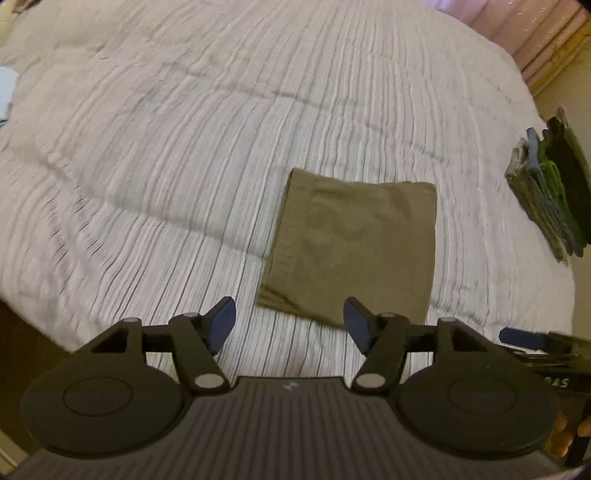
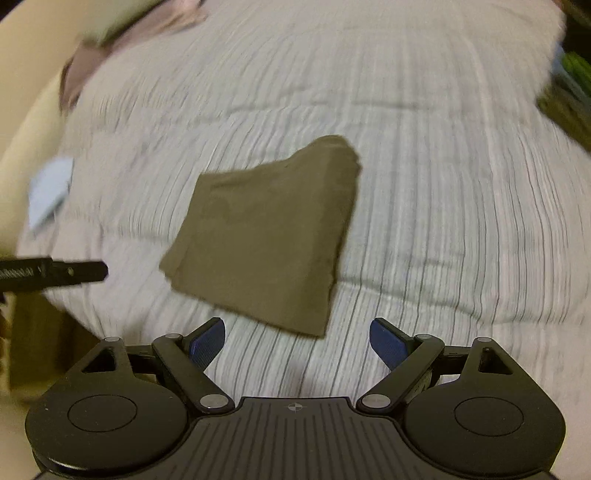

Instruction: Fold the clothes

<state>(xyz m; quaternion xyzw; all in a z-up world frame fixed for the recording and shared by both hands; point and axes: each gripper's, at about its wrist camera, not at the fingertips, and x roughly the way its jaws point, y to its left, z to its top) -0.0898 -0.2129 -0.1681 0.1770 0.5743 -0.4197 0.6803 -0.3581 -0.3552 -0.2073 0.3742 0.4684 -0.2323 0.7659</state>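
Observation:
An olive-brown garment (image 1: 351, 243) lies folded into a neat rectangle on the striped white bedspread (image 1: 166, 147). My left gripper (image 1: 290, 323) hovers open just short of its near edge, nothing between the blue pads. In the right wrist view the same folded garment (image 2: 266, 236) lies ahead and slightly left of my right gripper (image 2: 297, 341), which is also open and holds nothing. The tip of the right gripper (image 1: 517, 336) shows at the right edge of the left wrist view. The left gripper (image 2: 74, 272) pokes in as a dark bar at the left of the right wrist view.
A stack of folded dark and green clothes (image 1: 546, 184) sits at the bed's right edge, seen blurred as a green stack (image 2: 565, 92) in the right wrist view. A pale blue item (image 2: 50, 192) lies at the left. A pink headboard (image 1: 517, 33) stands far right. Fingers (image 1: 565, 432) grip the handle.

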